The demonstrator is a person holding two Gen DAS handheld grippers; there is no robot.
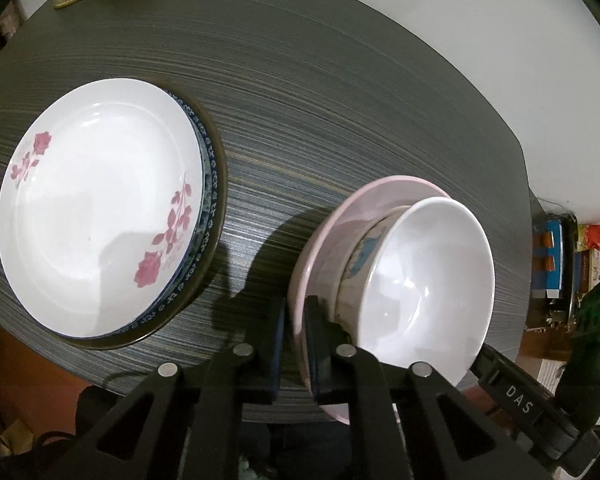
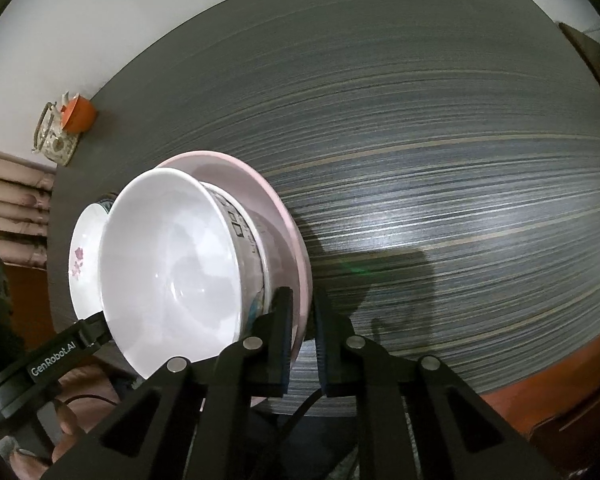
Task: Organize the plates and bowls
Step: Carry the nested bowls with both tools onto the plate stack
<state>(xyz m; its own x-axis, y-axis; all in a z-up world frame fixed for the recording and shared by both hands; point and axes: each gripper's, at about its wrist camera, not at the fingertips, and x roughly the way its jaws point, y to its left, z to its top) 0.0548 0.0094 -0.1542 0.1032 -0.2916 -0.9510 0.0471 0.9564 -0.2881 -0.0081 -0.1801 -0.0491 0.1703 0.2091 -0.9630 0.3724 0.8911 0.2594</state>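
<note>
A dark, streaked table (image 1: 340,128) fills my view, pale wall behind it. My left gripper (image 1: 296,344) has its jaws clenched on the near rim of the pink plate (image 1: 340,224), and my right gripper (image 2: 305,340) is clamped on that same plate's opposite edge. A white bowl (image 1: 420,288) sits on the pink plate between them. Beside it, to the left, a rose-patterned plate (image 1: 100,208) rests on top of a blue-rimmed plate (image 1: 210,200).
</note>
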